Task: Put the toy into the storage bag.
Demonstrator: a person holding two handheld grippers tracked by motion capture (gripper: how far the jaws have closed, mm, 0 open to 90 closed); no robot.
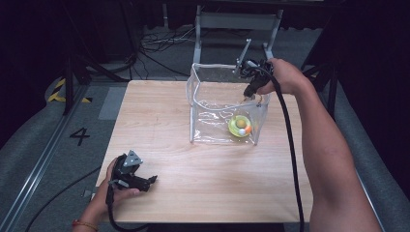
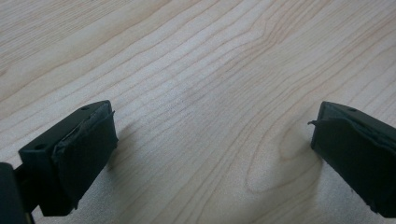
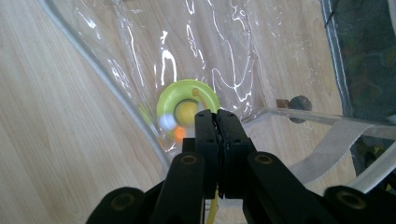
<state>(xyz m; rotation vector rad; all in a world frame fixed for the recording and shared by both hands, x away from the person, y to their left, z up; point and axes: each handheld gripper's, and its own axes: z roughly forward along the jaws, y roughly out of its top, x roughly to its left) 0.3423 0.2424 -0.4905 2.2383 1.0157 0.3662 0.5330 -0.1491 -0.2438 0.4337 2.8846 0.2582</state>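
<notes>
light wooden bench (image 1: 193,183). a clear plastic bag (image 1: 212,118) with pale edging stands open-topped at about 1 o'clock from bench centre. a green ring toy (image 1: 240,126) with a yellow ball in its middle and a white and an orange bead lies on the bag's floor, toward the bag's near right corner.

right claw (image 1: 250,92): held at the bag's top edge on the right side, pointing down, directly over the toy. in the right gripper view the right claw (image 3: 217,119) has its jaws pressed flat together, no gap visible. a thin yellow strip shows between them low down, near the jaw roots; cannot tell what it belongs to. the toy (image 3: 187,105) sits just past the jaw tips at 11 o'clock, seen through wrinkled plastic; cannot tell whether the tips touch the film. a white webbing strap (image 3: 336,144) lies at 3 o'clock of the jaws.

left claw (image 1: 153,180): rests low at the bench's near left corner, about 7 o'clock from centre, well apart from the bag. in the left gripper view the left claw (image 2: 212,140) is spread wide, bare wood grain between the pads, nothing held.
</notes>
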